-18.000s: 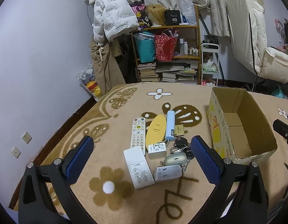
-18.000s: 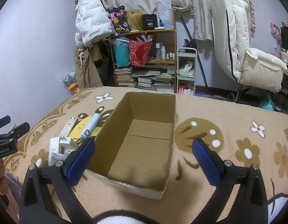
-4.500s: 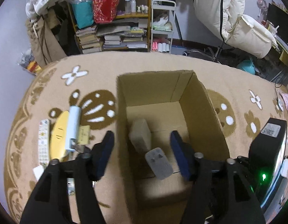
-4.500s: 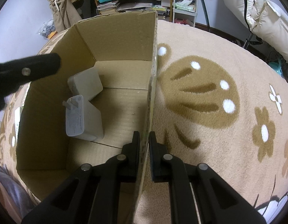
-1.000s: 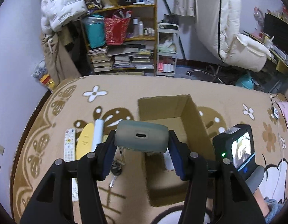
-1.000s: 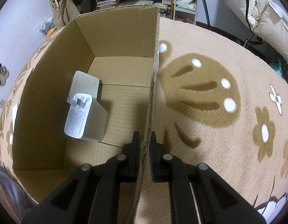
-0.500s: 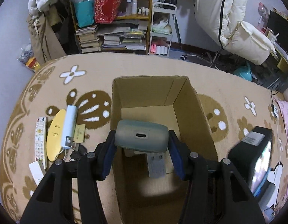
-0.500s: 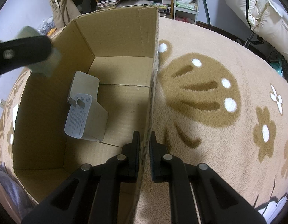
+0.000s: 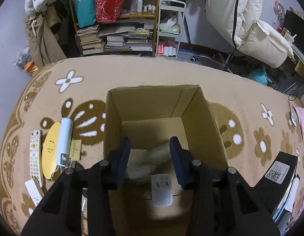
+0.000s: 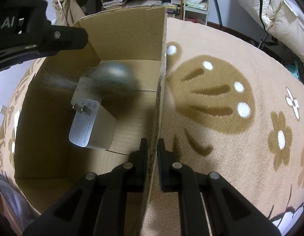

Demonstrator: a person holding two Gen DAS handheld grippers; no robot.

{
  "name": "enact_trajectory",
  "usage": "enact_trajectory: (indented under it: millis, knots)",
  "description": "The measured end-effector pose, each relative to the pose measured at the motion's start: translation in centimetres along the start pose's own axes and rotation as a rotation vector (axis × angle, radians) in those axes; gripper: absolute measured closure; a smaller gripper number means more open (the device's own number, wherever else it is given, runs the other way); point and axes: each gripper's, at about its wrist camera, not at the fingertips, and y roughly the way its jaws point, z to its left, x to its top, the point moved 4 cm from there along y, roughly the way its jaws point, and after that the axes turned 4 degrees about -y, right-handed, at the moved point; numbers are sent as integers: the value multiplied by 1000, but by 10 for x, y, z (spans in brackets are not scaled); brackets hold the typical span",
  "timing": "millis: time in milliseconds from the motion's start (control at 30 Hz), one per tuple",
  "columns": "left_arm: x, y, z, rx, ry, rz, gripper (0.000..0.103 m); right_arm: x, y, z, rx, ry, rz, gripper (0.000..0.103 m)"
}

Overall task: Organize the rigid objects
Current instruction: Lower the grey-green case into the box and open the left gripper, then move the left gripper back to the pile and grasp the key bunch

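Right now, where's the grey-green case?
Inside the cardboard box: right wrist view shows the blurred grey-green case beside the white charger, under the open left gripper.

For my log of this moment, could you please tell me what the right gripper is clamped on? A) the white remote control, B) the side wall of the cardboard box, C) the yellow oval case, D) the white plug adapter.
B: in the right wrist view the right gripper has its two fingers closed on either face of the cardboard box wall, steadying it.
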Motion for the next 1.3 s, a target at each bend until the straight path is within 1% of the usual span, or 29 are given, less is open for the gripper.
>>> enact_trajectory:
  millis: [133,200,267,333,400,467,500,567,700,833,967,1067,1300]
  knots:
    - [0,1,5,18,-7,16,62,0,1,-2,3,7,4,92]
    - [-1,-1,9,26,-12,18,59,0,1,-1,-1,1,3,93]
    - [-2,-6,14,28,-20,9,43,0,1,-1,-3,1,3,93]
    - [-2,-13,19,49,-15,-14,38,0,1,-1,1,4,3,93]
    - [-2,-18,24,61,-7,-22,30,1,1,0,-2,0,4,93]
    - [-3,-25,32,79,-11,-35,18,1,0,-1,-2,0,4,93]
    - [-3,-28,37,84,-16,-41,15,1,0,-1,-1,1,4,93]
    - [-3,-33,46,98,-25,-50,6,2,0,-1,-2,1,4,93]
    - [-7,-40,68,158,-31,-64,2,2,0,-1,-1,2,4,93]
    - [-12,-37,92,178,-71,-53,2,1,0,-1,-2,1,4,93]
    - [-20,-28,118,170,-136,-27,2,1,0,-1,-2,1,5,93]
    - [-27,-14,131,158,-167,-1,2,2,-1,-2,-2,1,5,93]
    - [-48,15,148,139,-225,73,2,2,0,-2,-3,-1,6,93]
